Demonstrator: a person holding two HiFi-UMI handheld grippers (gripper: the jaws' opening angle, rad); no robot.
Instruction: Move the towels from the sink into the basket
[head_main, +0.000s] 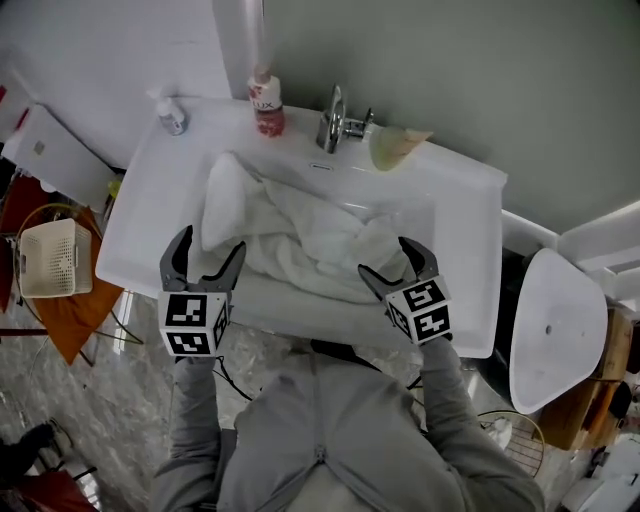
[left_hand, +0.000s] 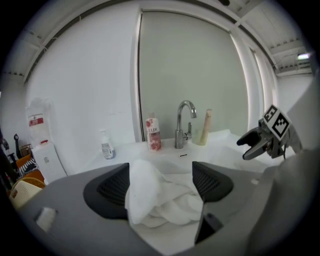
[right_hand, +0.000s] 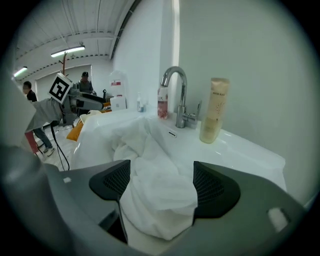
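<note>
Two tools, jaws spread wide, clamping nothing: left tool (head_main: 212, 243) lower left of centre, right tool (head_main: 386, 257) lower right. White towels (head_main: 300, 235) heaped in sink (head_main: 140, 215) mid-frame, between each tool's jaws. Basket (head_main: 47, 258) at left edge.

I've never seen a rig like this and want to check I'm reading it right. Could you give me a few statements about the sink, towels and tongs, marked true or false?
The white towels lie in the sink. True.
Both tongs are clamped shut. False: the left tongs and right tongs both stand open.
The basket sits to the person's right. False: it is at the left, beside the sink.
A pink bottle stands left of the tap. True.
</note>
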